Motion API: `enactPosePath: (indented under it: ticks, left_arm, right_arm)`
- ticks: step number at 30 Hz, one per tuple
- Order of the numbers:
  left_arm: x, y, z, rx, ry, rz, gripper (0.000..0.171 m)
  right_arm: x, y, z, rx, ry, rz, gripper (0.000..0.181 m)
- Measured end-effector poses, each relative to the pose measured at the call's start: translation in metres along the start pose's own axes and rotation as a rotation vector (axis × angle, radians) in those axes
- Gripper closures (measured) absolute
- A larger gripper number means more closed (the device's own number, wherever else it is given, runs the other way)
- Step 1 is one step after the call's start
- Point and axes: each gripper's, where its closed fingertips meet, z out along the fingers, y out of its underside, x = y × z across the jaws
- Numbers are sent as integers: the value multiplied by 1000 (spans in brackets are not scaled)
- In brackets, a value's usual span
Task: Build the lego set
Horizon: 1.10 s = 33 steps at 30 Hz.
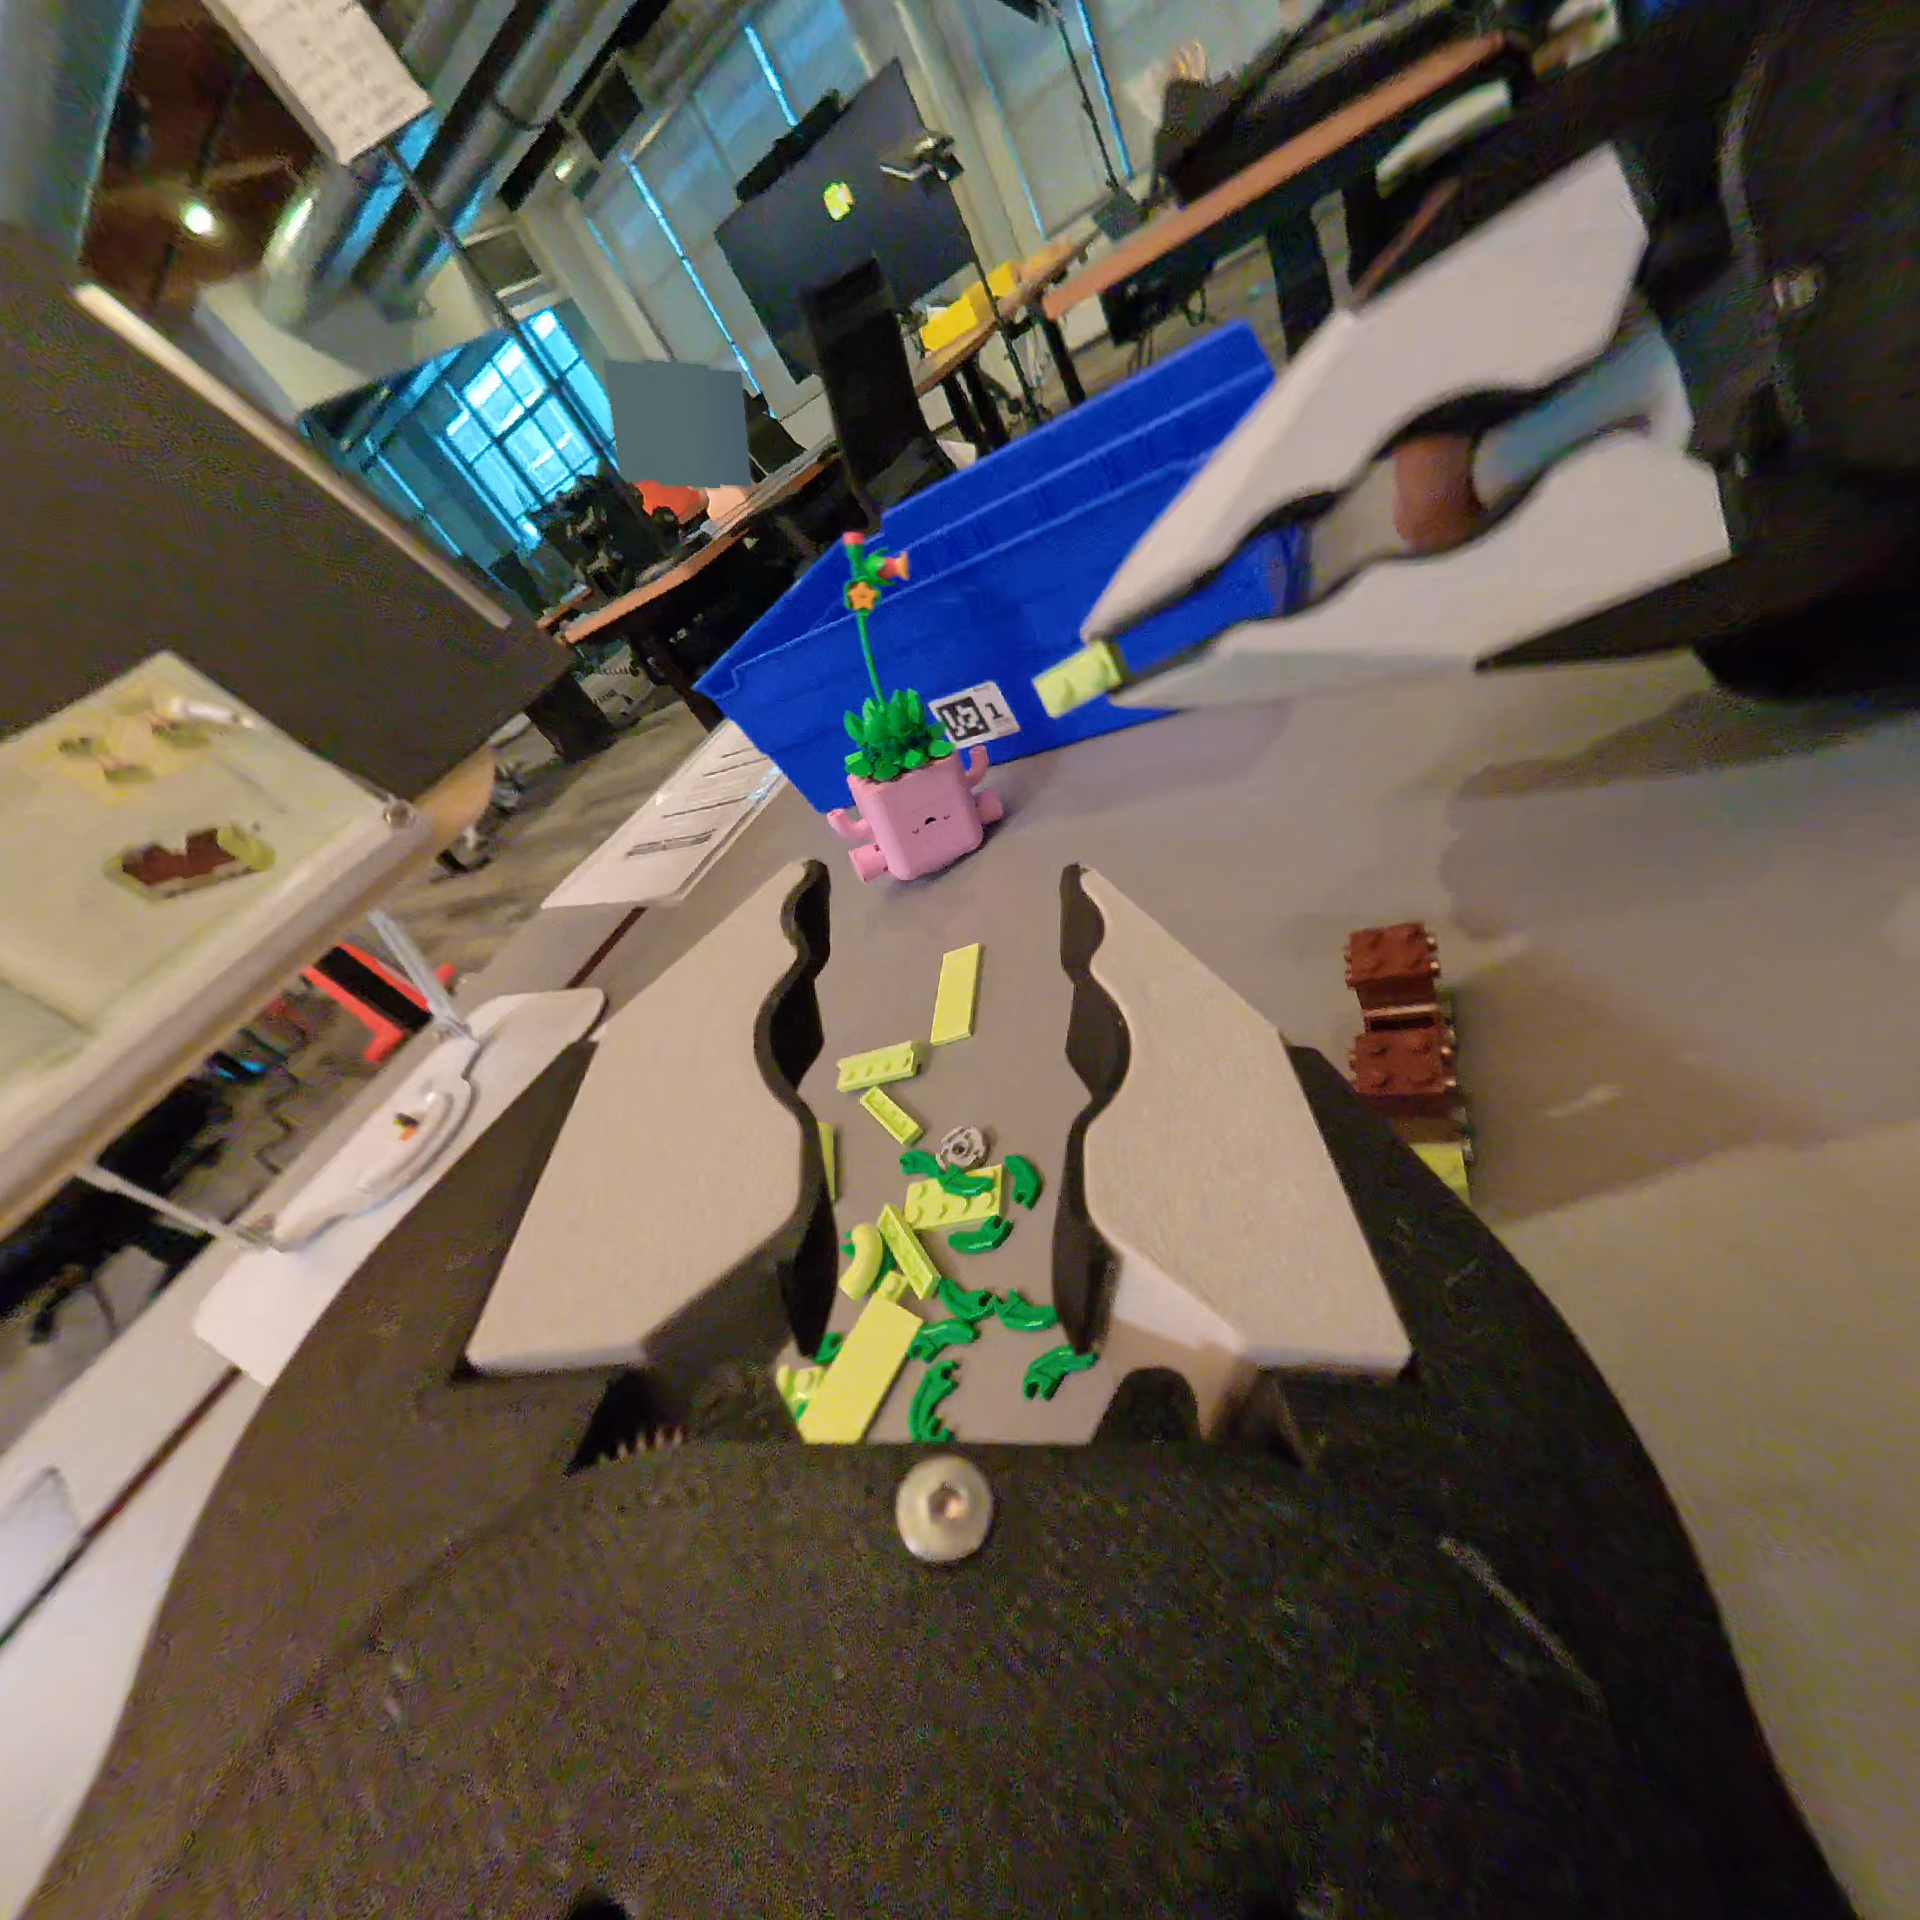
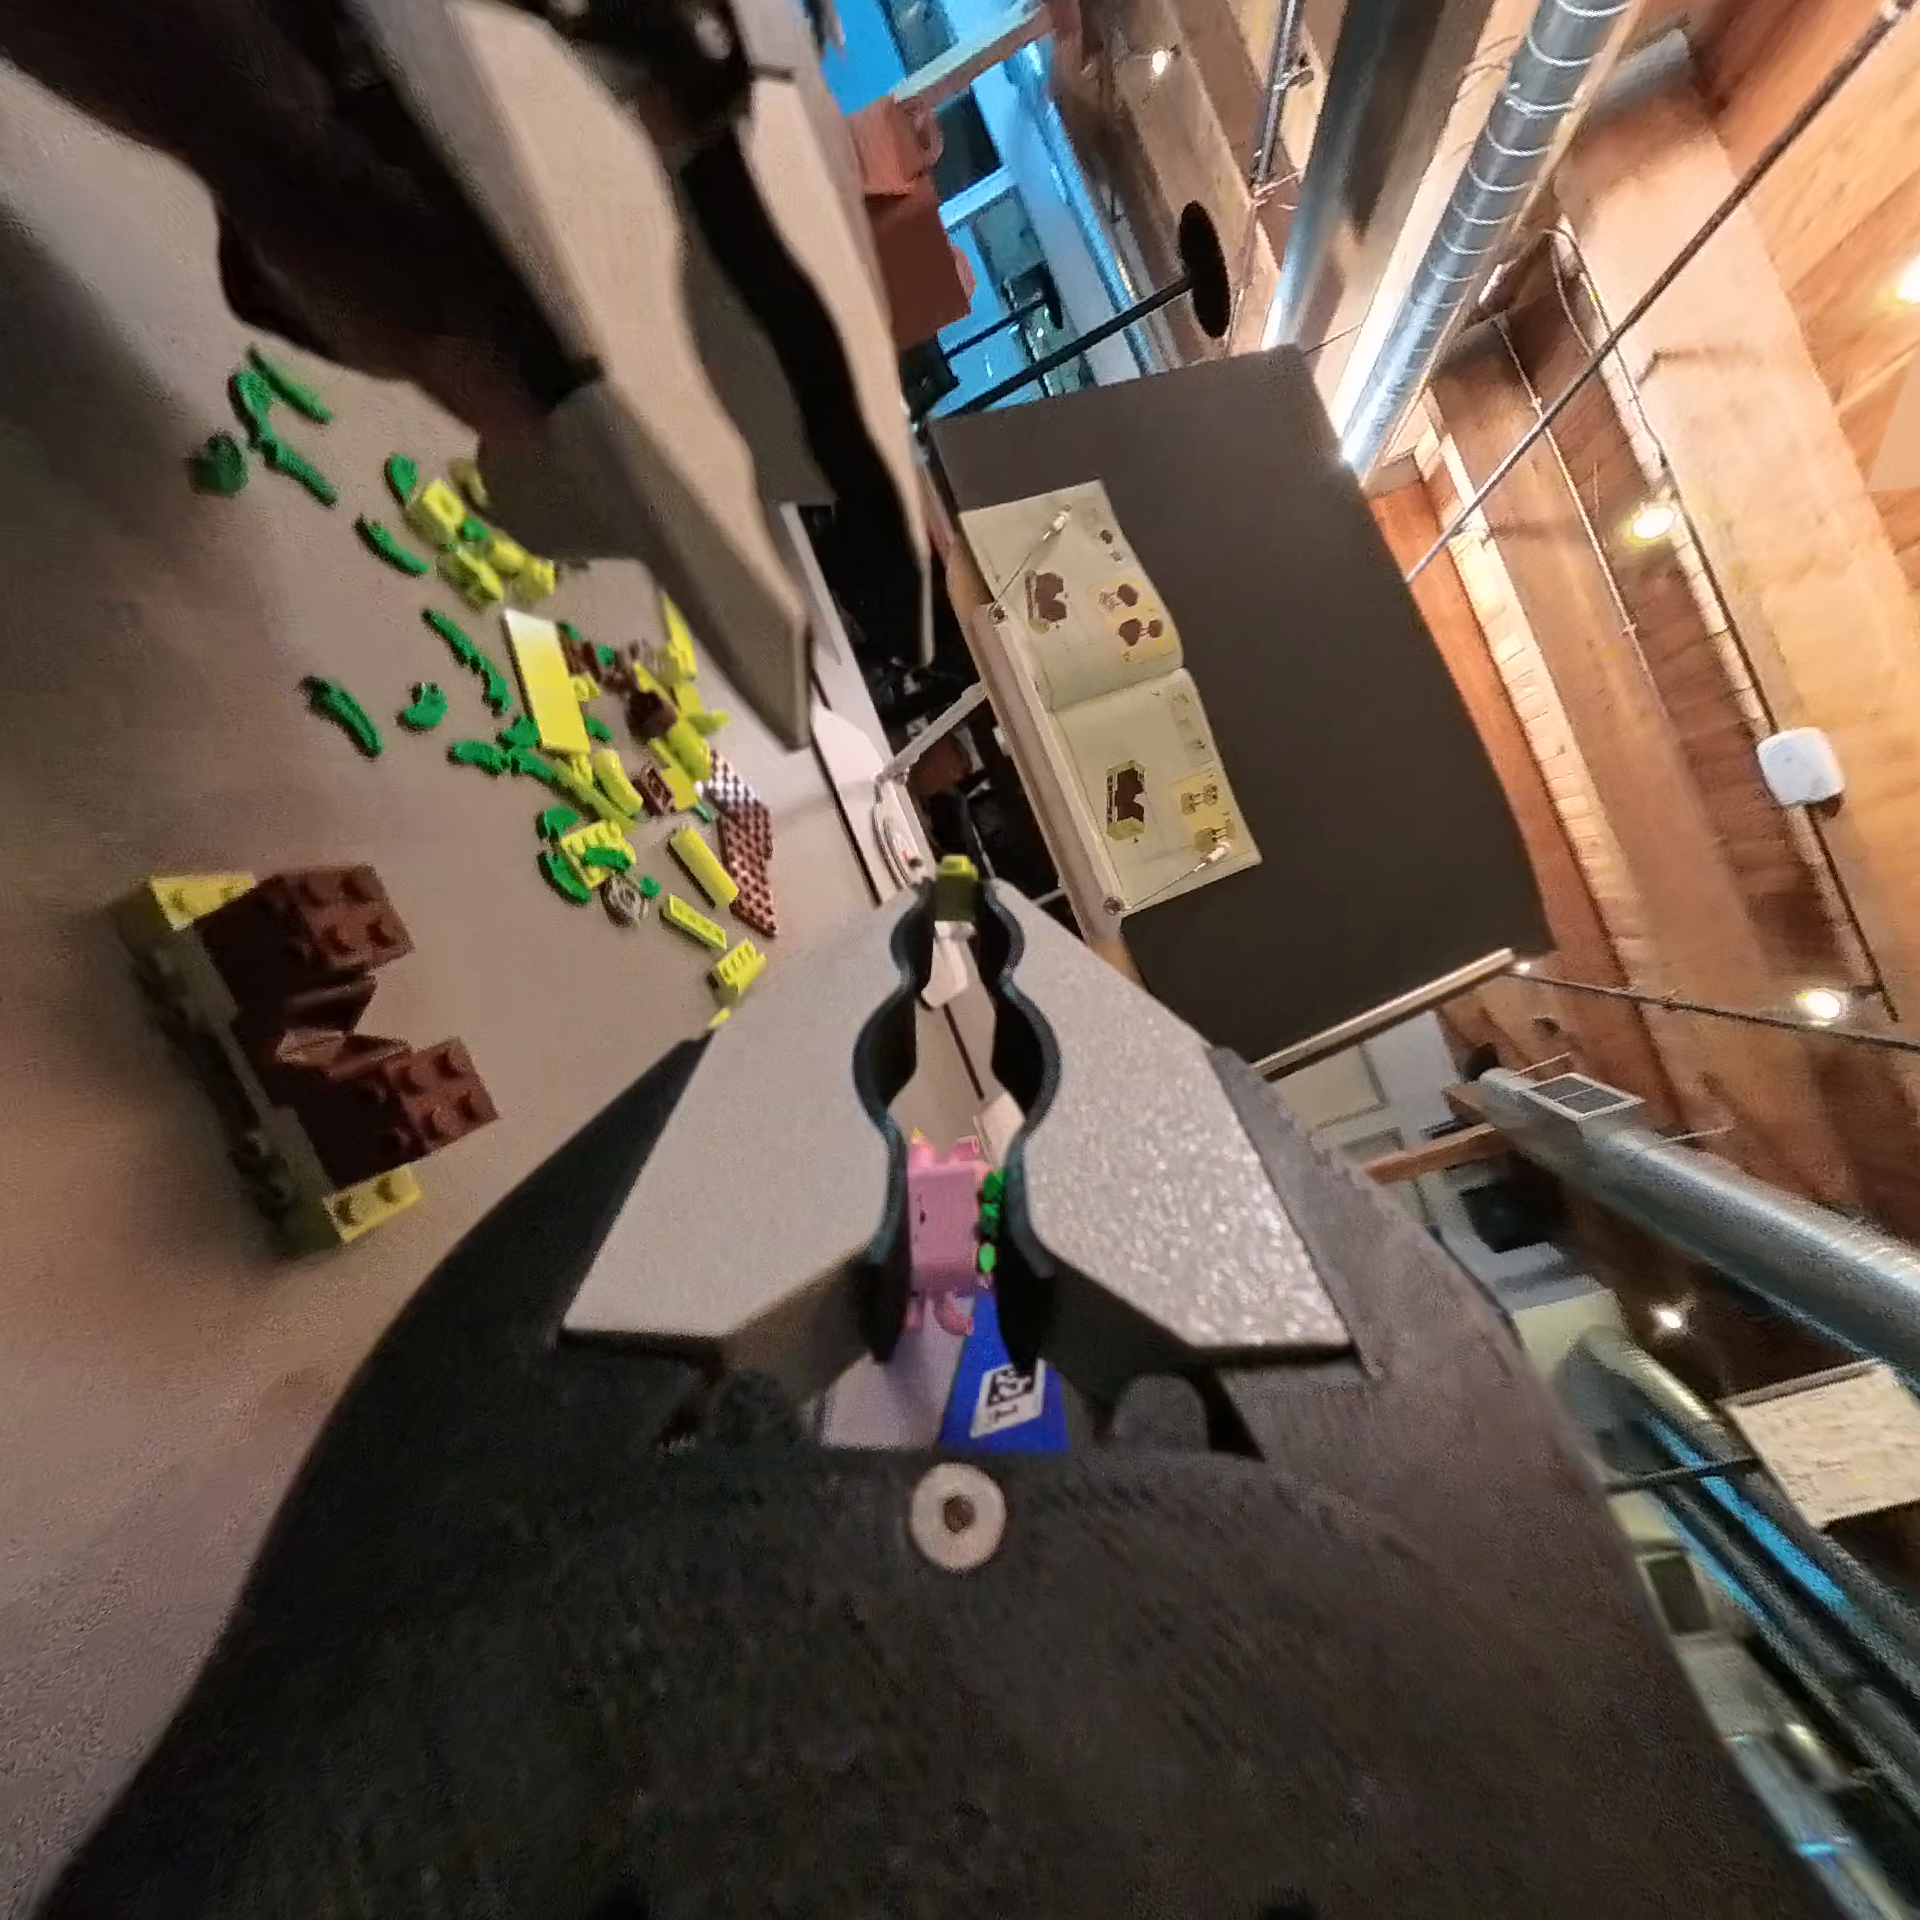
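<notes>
Across the whole lower half of the left wrist view spreads the grey surface [image 1: 1558,831], and at upper middle stands a blue bin [image 1: 997,613] against its far edge. At upper left a black board carries an open instruction booklet [image 1: 156,821]. Next in size, the left tool [image 1: 940,904] fills the bottom centre, its two grey fingers spread wide and gripping nothing; between them, on the surface below, lies a scatter of lime and green loose pieces [image 1: 935,1226]. At upper right the right tool [image 1: 1101,649] reaches in from the edge, clenched on a small lime brick [image 1: 1075,675] that sticks out past its tips, in the air in front of the bin.

At middle right of that view sits the brown build [image 1: 1397,1023], just beside the left tool's right-hand finger and well below the right tool. Straight ahead of the left tool's tips, near the bin, stands a pink pot figure [image 1: 920,816] with green leaves and a tall stem.

Seen from the right wrist view, the lime brick [image 2: 954,888] is pinched at the very tips at frame centre, with the brown build [image 2: 312,1029] at left on the surface, well apart from it.
</notes>
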Motion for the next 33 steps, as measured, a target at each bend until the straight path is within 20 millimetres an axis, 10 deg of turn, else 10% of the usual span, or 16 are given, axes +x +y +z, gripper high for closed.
enactPosePath:
  ticks: [4, 11, 15, 33]
  left_arm:
    - [-14, 3, -2, 20, -24, -115, 131]
    - [-25, 14, -4, 5, -36, -159, 135]
    - [-25, 17, -3, -1, -32, -163, 136]
    - [-33, 23, -4, -13, -84, -141, 149]
  right_arm:
    - [-14, 30, 12, -125, -78, 145, 176]
    - [-42, 88, 7, -383, -446, 1108, 176]
    - [-57, 112, 4, -508, -430, 1017, 176]
    - [-84, 96, 1, -554, -606, 1097, 166]
